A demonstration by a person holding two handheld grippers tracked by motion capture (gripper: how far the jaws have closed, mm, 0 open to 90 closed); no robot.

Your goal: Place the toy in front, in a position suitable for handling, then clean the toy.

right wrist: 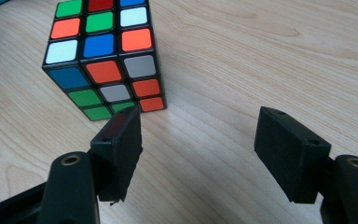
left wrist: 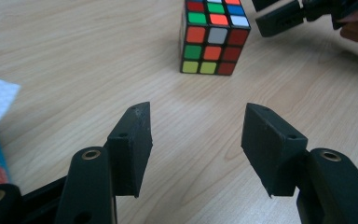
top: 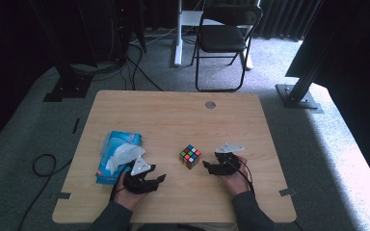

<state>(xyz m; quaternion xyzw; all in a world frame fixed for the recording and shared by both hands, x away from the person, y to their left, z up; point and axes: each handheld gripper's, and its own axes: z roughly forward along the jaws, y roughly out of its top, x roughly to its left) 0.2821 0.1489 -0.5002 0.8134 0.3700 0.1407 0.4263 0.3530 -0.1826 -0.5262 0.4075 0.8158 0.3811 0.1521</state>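
A scrambled colour cube (top: 190, 156) sits on the wooden table (top: 173, 115) between my two hands. My left gripper (top: 160, 179) lies to the cube's lower left, open, with bare wood between its jaws (left wrist: 196, 135); the cube (left wrist: 214, 35) stands well ahead of them. My right gripper (top: 206, 166) is just right of the cube, open and holding nothing (right wrist: 198, 140). Its left jaw tip is close against the lower corner of the cube (right wrist: 105, 56). The right gripper's jaw tips (left wrist: 284, 18) also reach in at the top of the left gripper view.
A blue tissue pack (top: 118, 154) with a white tissue sticking out lies at the table's left, beside my left hand. A black folding chair (top: 224, 38) stands beyond the far edge. A round grommet (top: 210, 104) sits near the far edge.
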